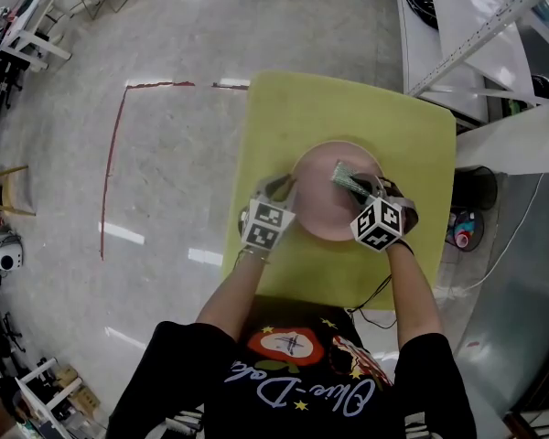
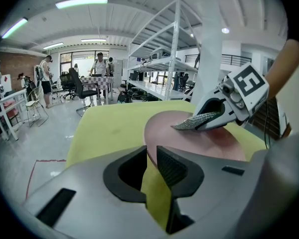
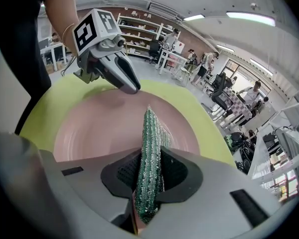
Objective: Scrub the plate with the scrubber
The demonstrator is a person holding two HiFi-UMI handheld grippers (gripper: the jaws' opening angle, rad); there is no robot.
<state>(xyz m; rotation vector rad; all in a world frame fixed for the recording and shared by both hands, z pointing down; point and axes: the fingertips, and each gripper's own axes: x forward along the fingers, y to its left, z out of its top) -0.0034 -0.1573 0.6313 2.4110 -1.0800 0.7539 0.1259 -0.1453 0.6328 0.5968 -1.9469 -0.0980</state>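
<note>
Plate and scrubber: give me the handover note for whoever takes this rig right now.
Left gripper: shut on the rim of the pink plate, steadying it on the yellow table.
Right gripper: shut on the green scrubber, its tip over the plate's middle; contact unclear.
Done: both things in grip.
To do: scrub the plate's face; nothing shows how much has been scrubbed.

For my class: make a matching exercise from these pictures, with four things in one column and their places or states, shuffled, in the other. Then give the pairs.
Things
1 round pink plate
2 green glittery scrubber pad
3 yellow-green tabletop
4 left gripper

Places or states
A shut on the plate's rim
B held edgewise in the right gripper
C under the plate
D lying on the tabletop

Pairs: 1-D, 2-B, 3-C, 4-A
</note>
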